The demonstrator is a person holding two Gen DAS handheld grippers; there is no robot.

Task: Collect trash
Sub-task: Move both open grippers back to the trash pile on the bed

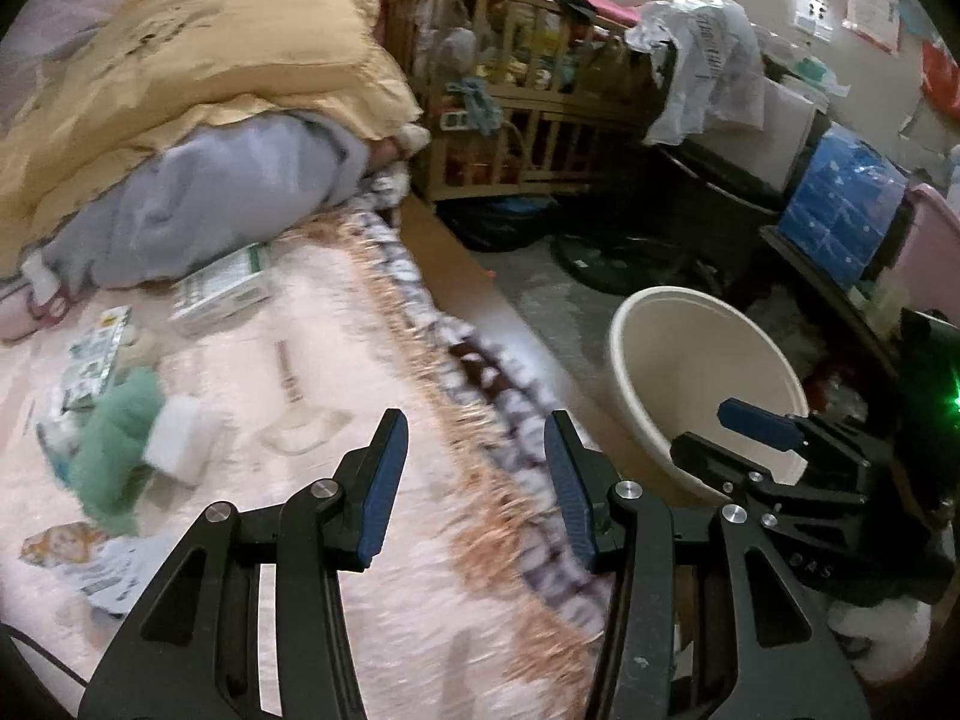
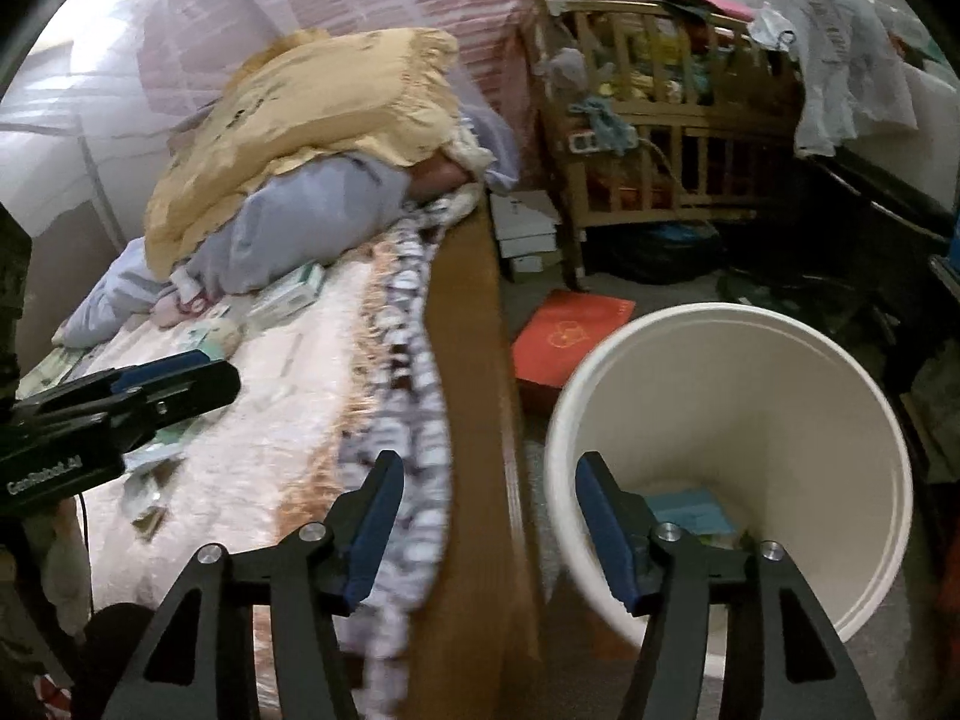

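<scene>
Both sets of fingers parted and empty: left gripper (image 1: 474, 480) over the fringed bedspread (image 1: 372, 360), right gripper (image 2: 489, 519) straddling the bed edge beside the cream bin (image 2: 858, 420). Trash: green crumpled wad (image 1: 114, 450), white block (image 1: 177, 438), wrappers and a carton (image 1: 222, 294), all on the bedspread left of the bin. Risks: snagging fringe instead of litter; knocking the bin over; dropping pieces short onto the floor.

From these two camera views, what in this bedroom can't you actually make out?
- Bucket contents: right wrist view shows a bluish packet at the bottom; right gripper hides the rest.
- Litter on the bed: left wrist view, motion blur; print unreadable.
- Cot contents: both views, behind slats, too small.
- Left gripper: base cut off by the frame edge.
</scene>
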